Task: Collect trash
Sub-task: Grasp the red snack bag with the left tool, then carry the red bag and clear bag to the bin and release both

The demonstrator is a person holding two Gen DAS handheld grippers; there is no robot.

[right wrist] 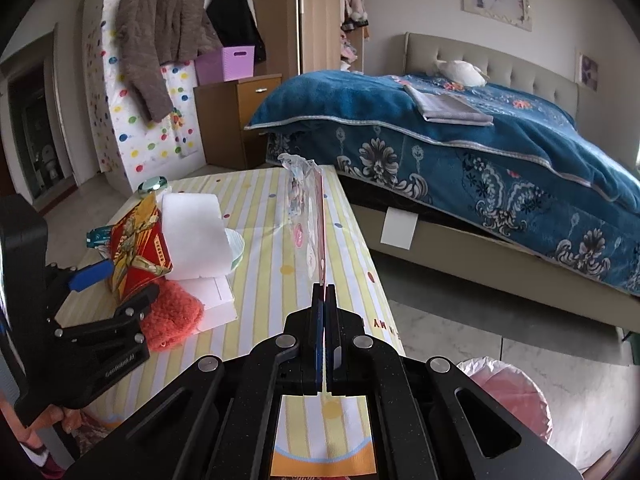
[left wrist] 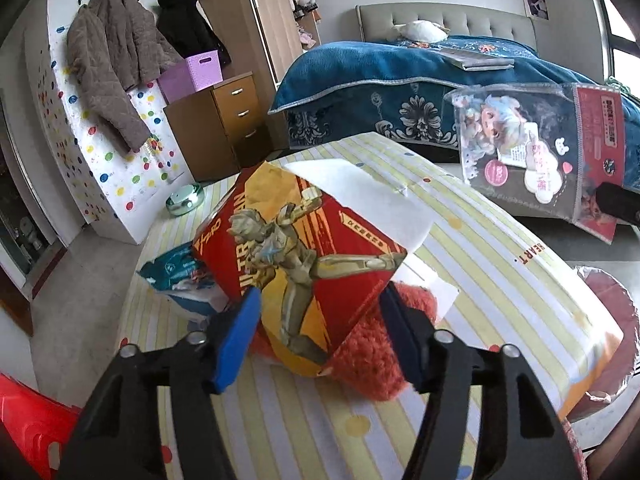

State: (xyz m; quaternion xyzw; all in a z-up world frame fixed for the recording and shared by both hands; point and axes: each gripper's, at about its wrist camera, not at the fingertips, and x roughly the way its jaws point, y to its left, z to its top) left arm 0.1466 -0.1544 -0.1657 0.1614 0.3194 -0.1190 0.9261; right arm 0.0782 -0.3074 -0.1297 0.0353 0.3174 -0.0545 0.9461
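A red and yellow cardboard box [left wrist: 320, 248] with a robot figure printed on it stands tilted on one corner over an orange fluffy thing [left wrist: 372, 352] on the striped table [left wrist: 480, 248]. My left gripper [left wrist: 320, 300] is shut on the box, the blue pad on its left side and the black finger on its right. The right wrist view shows that box [right wrist: 140, 248] in the left gripper [right wrist: 126, 282]. My right gripper [right wrist: 324, 292] is shut on a clear doll package with a red card [right wrist: 314, 216], held edge-on above the table. That doll package [left wrist: 540, 152] hangs at the right.
A white folded sheet [left wrist: 360, 184] and a teal packet [left wrist: 176, 272] lie behind the box. A bin lined with a pink bag [right wrist: 504, 392] stands on the floor right of the table. A bed with a blue blanket [right wrist: 480, 140] is beyond. A red stool [left wrist: 24, 420] is lower left.
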